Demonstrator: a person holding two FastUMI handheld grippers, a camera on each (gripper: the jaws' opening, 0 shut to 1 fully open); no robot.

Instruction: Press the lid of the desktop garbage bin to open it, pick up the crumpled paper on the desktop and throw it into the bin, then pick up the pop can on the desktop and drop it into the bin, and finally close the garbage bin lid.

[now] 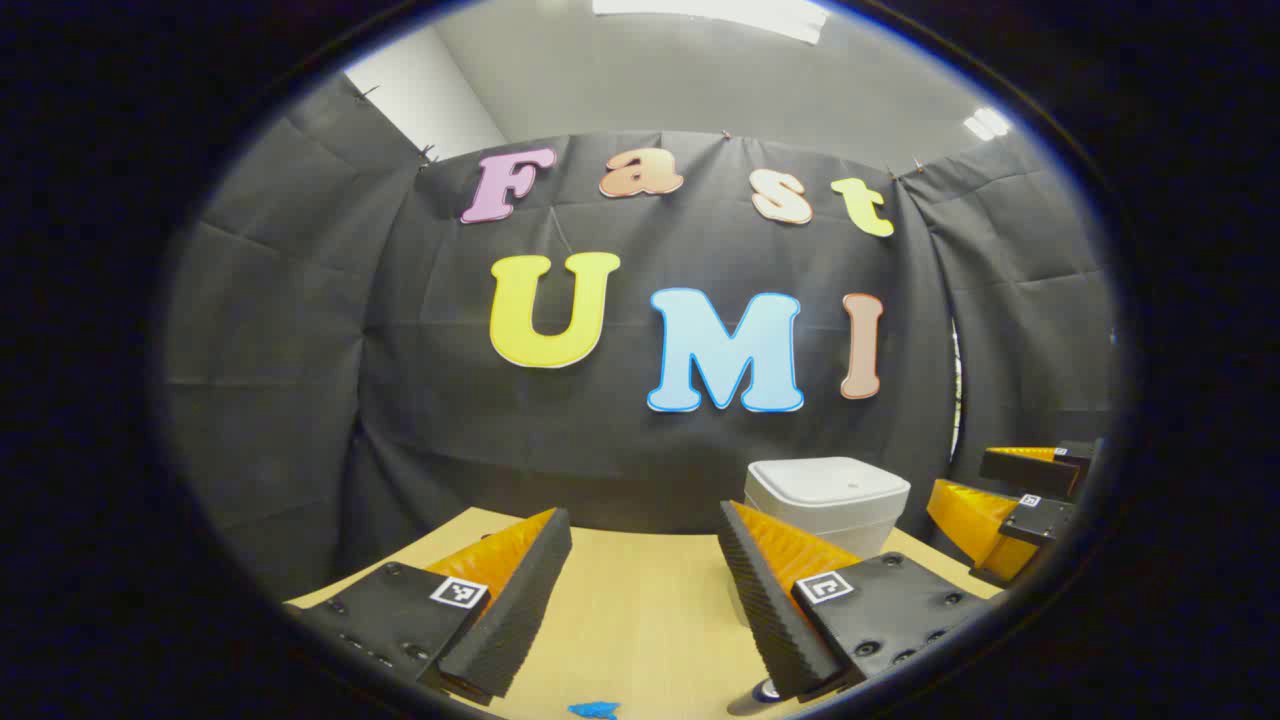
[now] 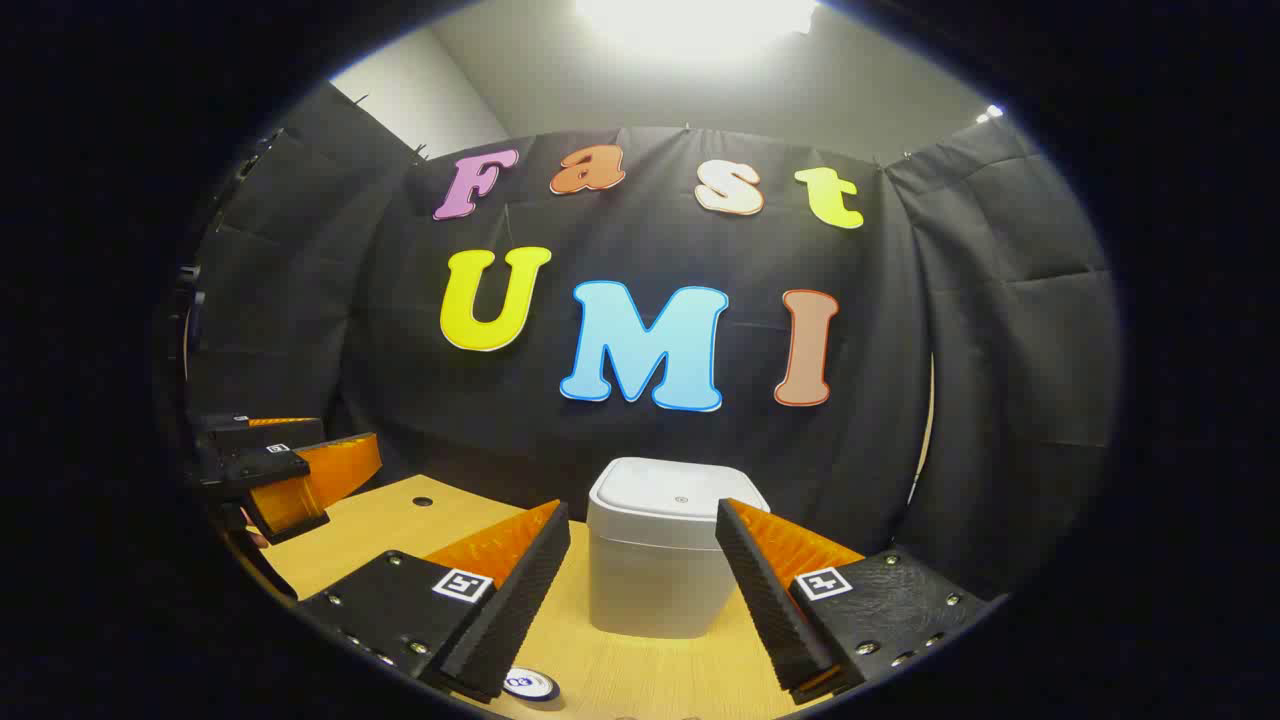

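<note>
Lid down on the white garbage bin (image 2: 660, 545) at the desk (image 2: 400, 525) back edge, right claw (image 2: 640, 590) and left claw (image 1: 640, 590) both spread, empty; risk: an off-centre press could shove the light bin instead of popping it.

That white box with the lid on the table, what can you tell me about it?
The garbage bin is a small, squarish container with rounded corners, seemingly matte plastic in off-white. Its lid is shut and flat, with a tiny dot near the middle. It stands upright on the wooden table, close to the black cloth wall. Nothing touches it.
</note>
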